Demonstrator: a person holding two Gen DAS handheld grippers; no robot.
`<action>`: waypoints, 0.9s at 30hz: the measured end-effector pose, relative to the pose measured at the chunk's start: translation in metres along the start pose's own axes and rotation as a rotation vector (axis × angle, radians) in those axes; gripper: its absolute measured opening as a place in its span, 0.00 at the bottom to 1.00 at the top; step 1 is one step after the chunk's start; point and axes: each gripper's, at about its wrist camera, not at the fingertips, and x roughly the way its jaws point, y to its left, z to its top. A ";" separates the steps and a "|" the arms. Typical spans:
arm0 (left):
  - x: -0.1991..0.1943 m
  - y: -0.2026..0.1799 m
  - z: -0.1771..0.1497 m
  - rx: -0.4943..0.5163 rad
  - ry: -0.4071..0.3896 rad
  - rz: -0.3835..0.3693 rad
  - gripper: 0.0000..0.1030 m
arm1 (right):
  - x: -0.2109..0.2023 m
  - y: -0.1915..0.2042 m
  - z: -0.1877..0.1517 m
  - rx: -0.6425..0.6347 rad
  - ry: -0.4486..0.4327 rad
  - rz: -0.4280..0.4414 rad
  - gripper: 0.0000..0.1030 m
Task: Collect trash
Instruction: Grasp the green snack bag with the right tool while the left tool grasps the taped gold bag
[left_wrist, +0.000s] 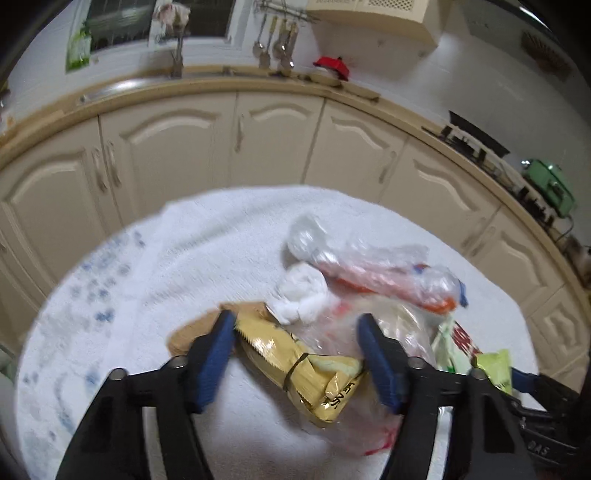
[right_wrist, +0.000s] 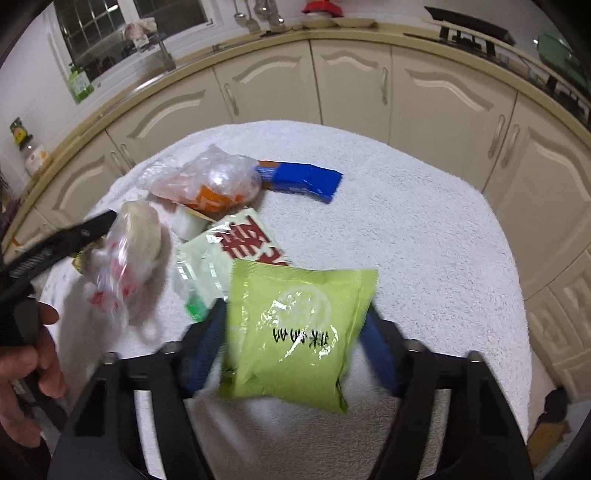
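1. The green packet is judged light, thin and crinkly, with a glossy, slippery film; it is held between the jaws of the right gripper, which are clenched on its two side edges. A hold across the flat sealed seams is judged safer than one on the puffed middle.
2. The gold wrapper lies between the jaws of the left gripper. The pad at 9 o'clock touches its serrated end, while the pad at 3 o'clock appears to stand clear of it, so the jaws are read as released around it, not yet biting. It is foil-like, creased and tied with a dark band; a grip near that band is judged firmest.
3. Both pieces rest over the white towelled surface, which is soft and looped.
4. At 12 o'clock from the gold wrapper, a crumpled white tissue and a clear plastic bag with orange print are seen: limp, shapeless, easily torn.
5. At 12 o'clock in the right view, a blue wrapper lies flat and apart.
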 end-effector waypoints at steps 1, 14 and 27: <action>0.004 0.003 0.004 -0.009 0.000 -0.005 0.52 | -0.001 0.001 -0.001 -0.004 0.001 0.003 0.50; -0.006 0.011 -0.012 0.051 0.008 0.018 0.52 | -0.009 0.004 -0.012 -0.030 0.009 -0.007 0.42; 0.016 -0.006 -0.039 0.062 0.023 0.125 0.71 | -0.008 -0.001 -0.012 -0.017 -0.017 0.003 0.42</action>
